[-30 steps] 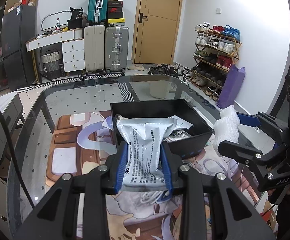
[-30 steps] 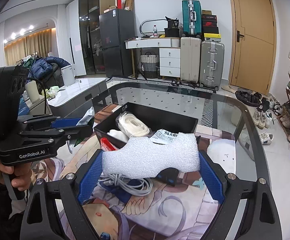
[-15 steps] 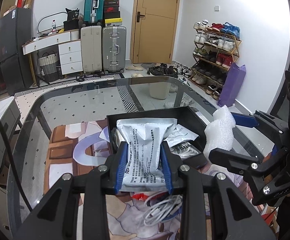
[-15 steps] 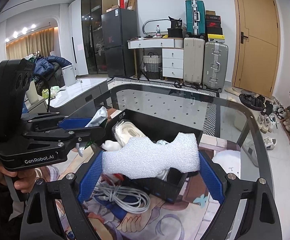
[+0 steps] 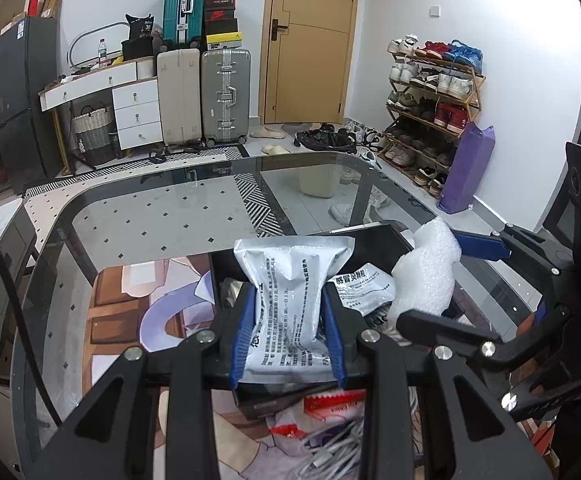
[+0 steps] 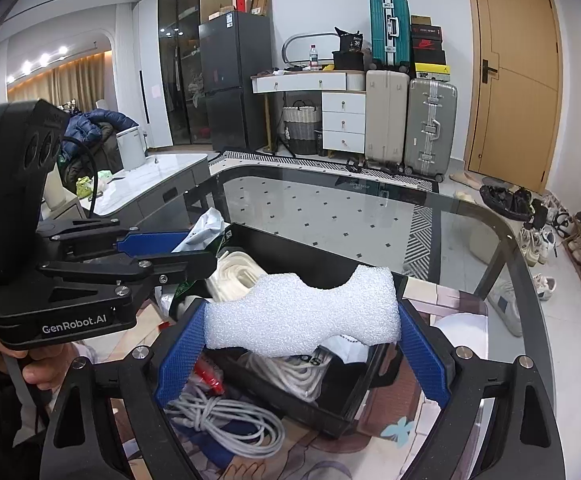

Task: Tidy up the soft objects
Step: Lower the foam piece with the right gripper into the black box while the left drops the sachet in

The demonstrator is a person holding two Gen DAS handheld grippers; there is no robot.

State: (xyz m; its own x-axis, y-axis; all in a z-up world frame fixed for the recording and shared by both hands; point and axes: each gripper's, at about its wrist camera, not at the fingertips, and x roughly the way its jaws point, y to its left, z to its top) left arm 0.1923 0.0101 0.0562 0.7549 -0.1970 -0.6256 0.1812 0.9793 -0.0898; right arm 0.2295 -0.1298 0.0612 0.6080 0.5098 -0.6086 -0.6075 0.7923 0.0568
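Note:
My left gripper [image 5: 288,336] is shut on a silver printed pouch [image 5: 290,292] and holds it over the near part of the black bin [image 5: 374,238]. My right gripper [image 6: 300,334] is shut on a white foam piece [image 6: 302,310], held over the black bin [image 6: 314,258]. The foam [image 5: 426,276] and right gripper also show at the right of the left wrist view. The left gripper [image 6: 158,256] shows at the left of the right wrist view. The bin holds a white cord coil [image 6: 236,274], a second pouch [image 5: 364,288] and other soft items.
A grey cable bundle [image 6: 226,424] and a red packet [image 5: 330,406] lie on the printed mat [image 5: 130,312] in front of the bin. The glass table [image 5: 162,220] stretches beyond. Suitcases, drawers and a shoe rack stand far behind.
Both grippers moved forward with their loads. The pouch and the foam now hang over the bin rather than in front of it.

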